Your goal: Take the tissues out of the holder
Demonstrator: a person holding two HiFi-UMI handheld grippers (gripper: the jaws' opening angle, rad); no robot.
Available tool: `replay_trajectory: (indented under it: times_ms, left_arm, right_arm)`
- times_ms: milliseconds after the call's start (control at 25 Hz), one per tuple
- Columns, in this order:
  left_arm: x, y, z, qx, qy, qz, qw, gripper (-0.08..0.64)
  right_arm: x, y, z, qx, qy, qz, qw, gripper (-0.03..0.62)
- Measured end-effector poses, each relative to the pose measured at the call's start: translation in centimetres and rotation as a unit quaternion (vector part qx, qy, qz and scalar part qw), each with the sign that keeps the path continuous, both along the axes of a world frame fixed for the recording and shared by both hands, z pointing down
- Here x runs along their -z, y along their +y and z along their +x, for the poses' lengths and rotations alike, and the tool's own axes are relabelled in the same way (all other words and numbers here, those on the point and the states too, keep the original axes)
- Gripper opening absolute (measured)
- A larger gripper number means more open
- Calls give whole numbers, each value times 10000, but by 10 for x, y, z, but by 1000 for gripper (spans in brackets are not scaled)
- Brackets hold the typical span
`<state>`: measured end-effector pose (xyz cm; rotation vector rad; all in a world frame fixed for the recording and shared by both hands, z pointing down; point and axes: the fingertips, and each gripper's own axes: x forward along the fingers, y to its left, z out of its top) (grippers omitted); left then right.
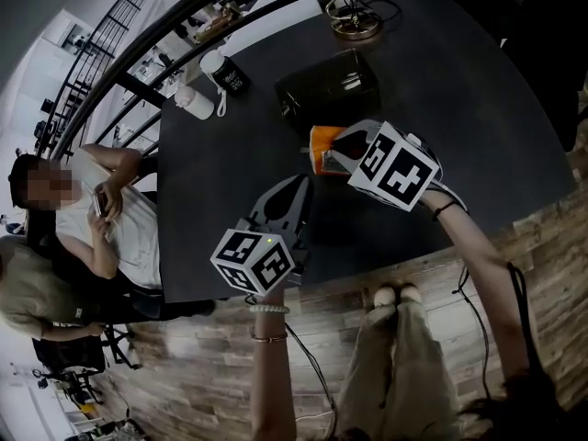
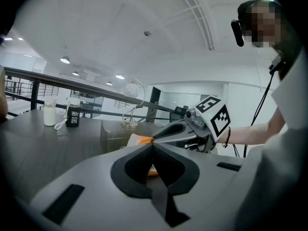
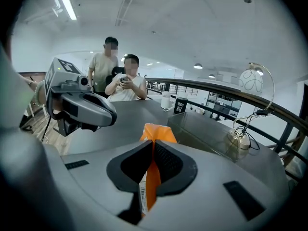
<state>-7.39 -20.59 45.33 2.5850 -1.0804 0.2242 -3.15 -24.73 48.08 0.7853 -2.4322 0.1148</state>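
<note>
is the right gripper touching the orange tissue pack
Touching. In the right gripper view, the right gripper is clamped on the orange tissue pack.

Tally: 2 grippers, i.e. 1 left gripper + 1 right gripper. 1 orange tissue pack. 1 dark holder. 1 dark table. 1 wire-base lamp. 2 bottles near the far edge: 1 white bottle, 1 black-labelled bottle. 2 other ppl at the table's left side: 1 seated person, 1 person in olive top. Wrist items, 3 total: 1 pearl bracelet + 1 bangle on left wrist, 1 dark band on right.
</note>
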Motion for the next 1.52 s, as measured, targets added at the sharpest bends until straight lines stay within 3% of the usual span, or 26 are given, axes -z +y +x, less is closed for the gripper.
replay_trajectory:
  times_ms: [680,880,1040,1200,1320,1520]
  left_arm:
    - [-6,13,-23,272,138,-98,9995,8]
    - [-3,24,-28,361,273,-145,9989,8]
    - [7,30,-31,392,393,-78,9984,8]
    - [23,34,-31,430,516,44,9977,8]
    - [38,36,-32,440,568,162,9973,8]
    - [64,40,-26,410,663,404,9961,8]
  right_arm:
    - [-25,9,-23,163,985,-128,9949,25]
    - [-22,11,-27,167,960,-121,9952,80]
    - [-5,11,-28,37,591,6,9982,81]
    - [15,18,-26,-223,-233,-133,9994,80]
    - [30,31,-32,-361,-931,-335,9944,75]
    - [62,48,-41,-483,-1569,-199,9862,24]
